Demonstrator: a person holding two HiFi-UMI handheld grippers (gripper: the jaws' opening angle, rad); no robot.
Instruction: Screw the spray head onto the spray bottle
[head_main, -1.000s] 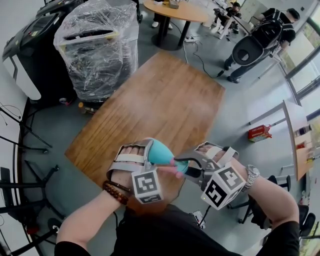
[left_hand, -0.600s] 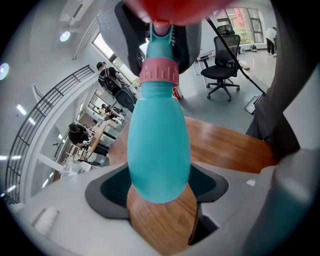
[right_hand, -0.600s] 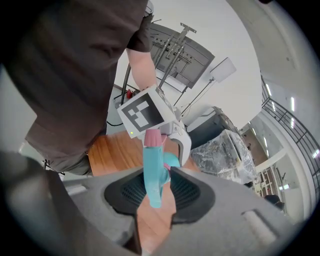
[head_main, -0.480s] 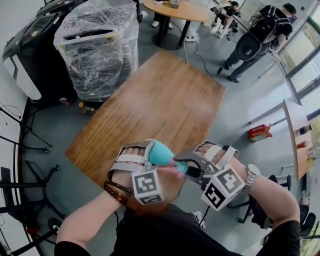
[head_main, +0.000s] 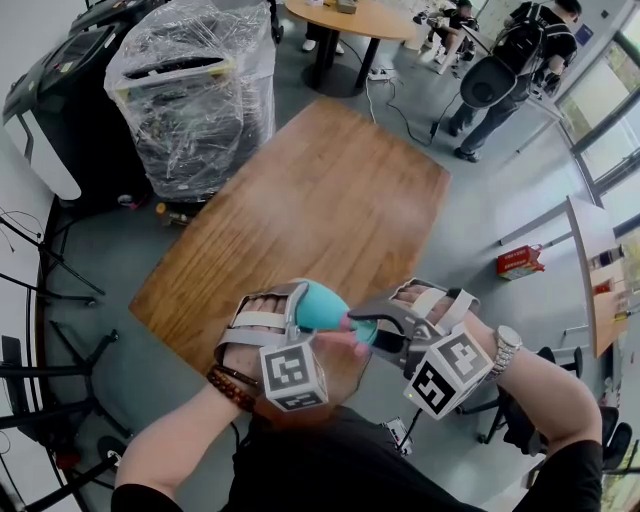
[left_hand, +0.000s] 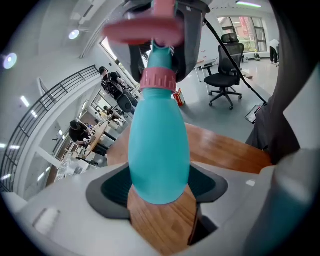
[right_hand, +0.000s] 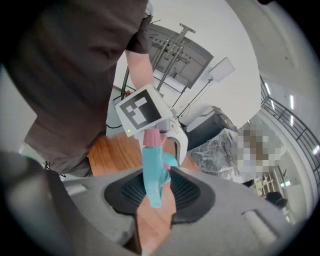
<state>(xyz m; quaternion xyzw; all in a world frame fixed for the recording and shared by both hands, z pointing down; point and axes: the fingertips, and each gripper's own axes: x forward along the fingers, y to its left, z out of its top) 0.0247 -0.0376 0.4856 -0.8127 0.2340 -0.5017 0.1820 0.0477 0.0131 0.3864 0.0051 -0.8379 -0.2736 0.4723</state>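
Nearest, low in the head view: a dark shirt, two bare forearms, a bead bracelet (head_main: 232, 385) on the left wrist, a watch (head_main: 503, 346) on the right. Just ahead, the two marker cubes (head_main: 292, 373), side by side above the near edge of the wooden table (head_main: 330, 200). Left tongs (head_main: 302, 312) clamped on the wide lower end of the teal spray bottle (head_main: 320, 304), held in the air over the table, not resting on it, neck turned toward the right hand. In the left gripper view, dark ribbed pads (left_hand: 111, 190) pressed against either side of the bottle's rounded bottom, with the pink collar (left_hand: 158, 80) at the neck farther out. Right tongs (head_main: 372, 330) closed on the spray head (head_main: 358, 335), set against the bottle's neck; in the right gripper view, gripped tight on the teal trigger part (right_hand: 151, 175), pink end above, left cube behind. How far the thread is seated: cannot tell. Beyond the table's left corner, a stack wrapped in clear film (head_main: 195, 95) on the floor, beside a dark machine (head_main: 55, 90). To the right, a red box (head_main: 520, 263) on the floor. Farthest off, a round table (head_main: 350, 18) and people (head_main: 505, 65) near the windows.
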